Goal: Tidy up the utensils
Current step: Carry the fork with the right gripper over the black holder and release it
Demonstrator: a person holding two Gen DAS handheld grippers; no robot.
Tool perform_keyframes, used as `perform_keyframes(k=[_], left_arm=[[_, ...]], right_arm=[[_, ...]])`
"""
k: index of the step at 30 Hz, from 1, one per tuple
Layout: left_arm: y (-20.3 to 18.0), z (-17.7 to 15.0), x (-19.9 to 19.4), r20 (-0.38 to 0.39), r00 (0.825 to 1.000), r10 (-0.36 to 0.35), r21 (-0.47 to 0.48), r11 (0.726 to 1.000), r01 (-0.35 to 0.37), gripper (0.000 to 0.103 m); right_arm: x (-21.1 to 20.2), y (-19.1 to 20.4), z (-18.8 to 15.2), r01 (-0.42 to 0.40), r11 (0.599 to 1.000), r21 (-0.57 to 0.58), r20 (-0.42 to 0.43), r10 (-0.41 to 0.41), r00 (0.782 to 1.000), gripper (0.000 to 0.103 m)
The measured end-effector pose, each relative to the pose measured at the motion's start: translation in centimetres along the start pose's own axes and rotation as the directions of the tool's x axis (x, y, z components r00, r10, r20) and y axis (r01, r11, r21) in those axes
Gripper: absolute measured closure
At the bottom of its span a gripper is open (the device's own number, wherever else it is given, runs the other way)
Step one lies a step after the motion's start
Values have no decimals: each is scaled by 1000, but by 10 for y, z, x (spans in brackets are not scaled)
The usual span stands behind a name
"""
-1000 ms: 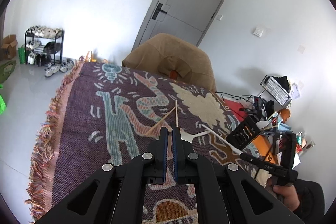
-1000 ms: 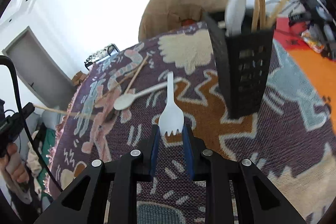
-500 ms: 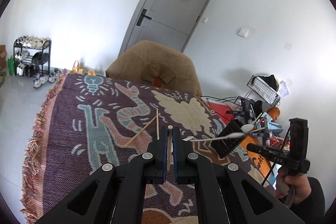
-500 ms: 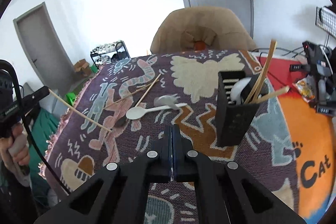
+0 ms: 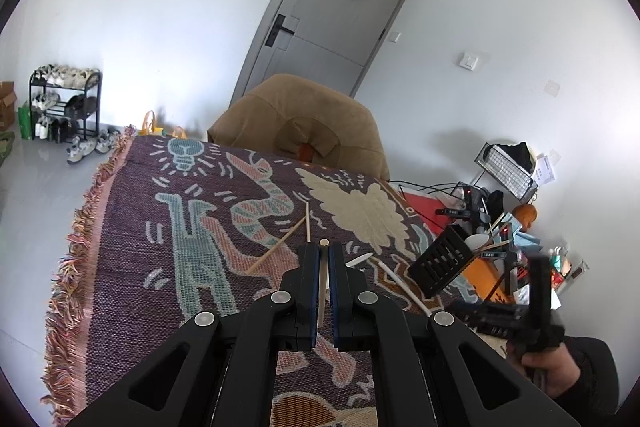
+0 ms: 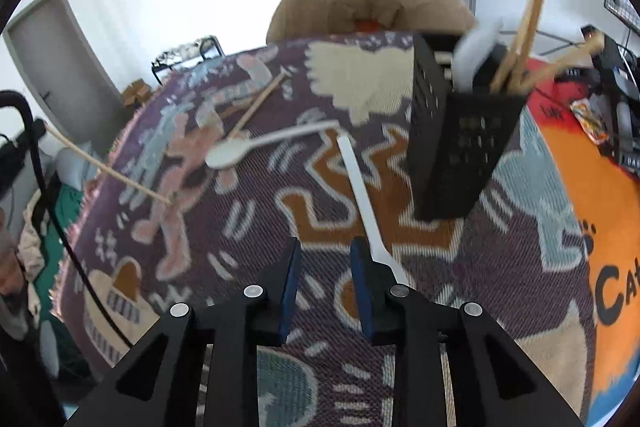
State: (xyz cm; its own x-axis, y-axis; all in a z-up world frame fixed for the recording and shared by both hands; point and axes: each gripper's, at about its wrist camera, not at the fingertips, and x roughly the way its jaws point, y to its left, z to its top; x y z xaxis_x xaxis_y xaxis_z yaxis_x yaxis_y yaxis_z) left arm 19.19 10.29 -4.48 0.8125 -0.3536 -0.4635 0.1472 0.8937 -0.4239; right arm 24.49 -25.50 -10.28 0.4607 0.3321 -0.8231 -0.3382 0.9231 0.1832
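Woven purple cloth covers the table, and I count on it two loose wooden chopsticks crossed near the far middle, one white plastic spoon and one white plastic fork. A single black slotted holder stands to the right, with one white utensil head and three or so wooden sticks poking out; blur keeps me from a sure count there.

My left gripper is clamped on one more chopstick, which runs up between its blue pads. My right gripper has its jaws parting with nothing between them; the fork's handle runs up from just outside the right-hand finger, and its tined end is hidden behind that finger.

Half a second back those right jaws were pressed together and I was looking at the table from farther off; now the cloth fills the view. A second ago the fork's tines sat right between the pads, so it has slid off to one side. The left grip has not changed.

The right view is smeared by motion. In the left view, the other handle and the hand on it are cut off at the lower right edge.
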Motion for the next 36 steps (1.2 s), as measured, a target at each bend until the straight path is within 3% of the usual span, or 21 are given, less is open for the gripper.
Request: perform_keyframes(k=[2,12,23,33,34,36], left_arm=[[1,-1,2,-4,1000,0,-4,1000,0,99],[0,-5,12,-29,1000,-6,-7,1000,5,99],[0,-9,14,-40,999,7,-8,1000,-7,99],[-6,-7,13,-30,1000,-10,5,1000,10,99],[-7,-7,13,-29,1000,-12,6,1000,13,99],[-8,-6,13,-26,999,-20,5,1000,20,99]], right_arm=[[5,-7,-9,41,999,8,-7,-41,999,76],[17,-52,-30,45,981,190,-1,-45,999,76],[25,-19,-38,122,992,38,13,-123,992,76],[-3,-16,-30,75,997,5,54,-75,996,78],[-8,-16,-29,73,997,3,60,-73,996,94],[-12,-17,-27,76,997,8,66,-77,995,98]])
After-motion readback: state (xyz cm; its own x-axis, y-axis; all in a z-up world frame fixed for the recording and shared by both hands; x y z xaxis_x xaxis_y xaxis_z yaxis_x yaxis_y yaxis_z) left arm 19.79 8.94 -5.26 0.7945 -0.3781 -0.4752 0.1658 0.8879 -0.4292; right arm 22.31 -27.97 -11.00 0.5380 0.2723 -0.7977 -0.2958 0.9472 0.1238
